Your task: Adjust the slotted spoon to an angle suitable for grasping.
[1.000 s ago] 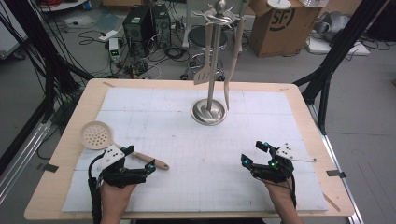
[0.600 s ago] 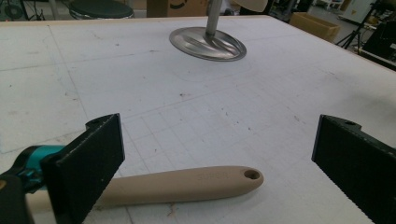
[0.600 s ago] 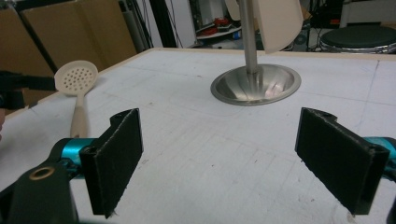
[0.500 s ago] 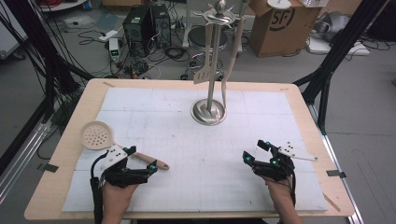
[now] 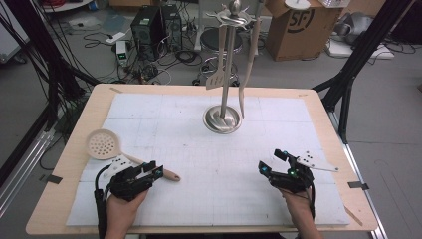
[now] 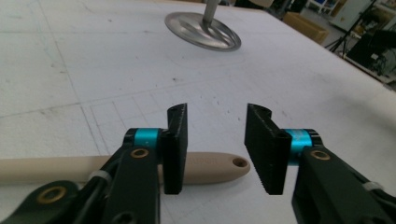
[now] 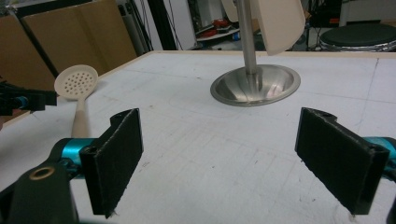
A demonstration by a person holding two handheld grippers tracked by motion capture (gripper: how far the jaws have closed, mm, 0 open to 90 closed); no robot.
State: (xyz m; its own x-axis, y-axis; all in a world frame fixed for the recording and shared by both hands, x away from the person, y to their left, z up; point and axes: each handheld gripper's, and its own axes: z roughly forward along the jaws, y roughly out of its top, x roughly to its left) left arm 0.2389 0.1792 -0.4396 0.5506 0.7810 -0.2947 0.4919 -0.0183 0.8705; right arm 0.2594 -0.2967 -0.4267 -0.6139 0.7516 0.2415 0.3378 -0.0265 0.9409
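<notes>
a wooden desk carries a white gridded mat that covers most of its top. near the desk's far edge, about midway along it, stands a metal utensil stand with a round dished base and an upright pole; a slotted turner and another pale long utensil hang from its top.

a cream skimmer spoon with a perforated round bowl lies flat near the desk's left edge, its handle running toward the near edge and the middle, ending in a rounded tip with a small hole.

the left claw sits low over the near left part of the mat, held by a hand coming in from the near edge. it is released: in the left gripper view its jaws stand apart with a clear gap, and the spoon's handle end lies crosswise just under and beyond them, one jaw in front of the handle. i cannot tell whether that jaw touches it.

the right claw is near the desk's near right corner, held by the other hand, and is released too, its jaws spread wide in the right gripper view with only bare mat between them. that view looks across to the stand's base and, farther left, the skimmer spoon.
</notes>
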